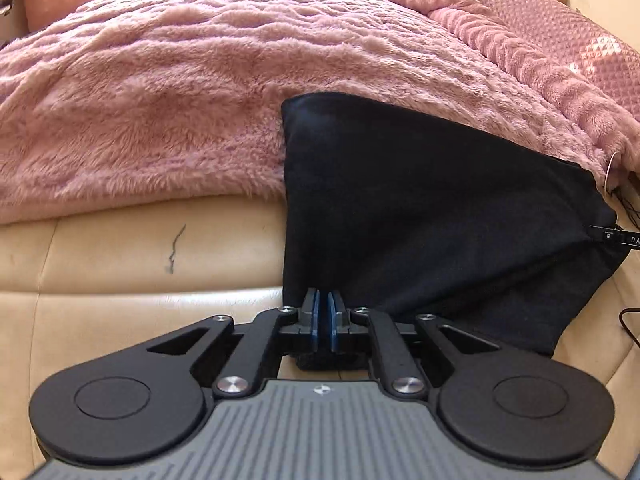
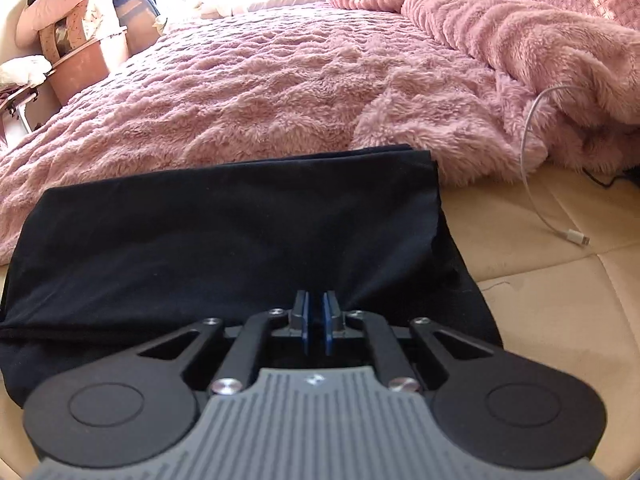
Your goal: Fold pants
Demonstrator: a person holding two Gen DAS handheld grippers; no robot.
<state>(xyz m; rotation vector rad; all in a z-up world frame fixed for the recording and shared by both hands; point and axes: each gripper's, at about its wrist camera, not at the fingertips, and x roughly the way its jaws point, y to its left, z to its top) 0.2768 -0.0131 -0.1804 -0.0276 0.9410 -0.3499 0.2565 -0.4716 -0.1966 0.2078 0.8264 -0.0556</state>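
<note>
Pants [image 1: 420, 208], black and matte, are being shown lying folded on a tan leather cushion [image 1: 120, 264], far edge overlapping a shaggy pink blanket [image 1: 180, 92]. Left gripper [image 1: 324, 300] is being held nearly closed, blue pads pinching the near left corner. Right gripper [image 2: 316, 300] is being kept closed on the near edge, cloth pulled into taut creases at its tips. A white charging cable [image 2: 532, 176] is being seen only in the right view; a dark scuff mark [image 1: 174, 250] only in the left.
</note>
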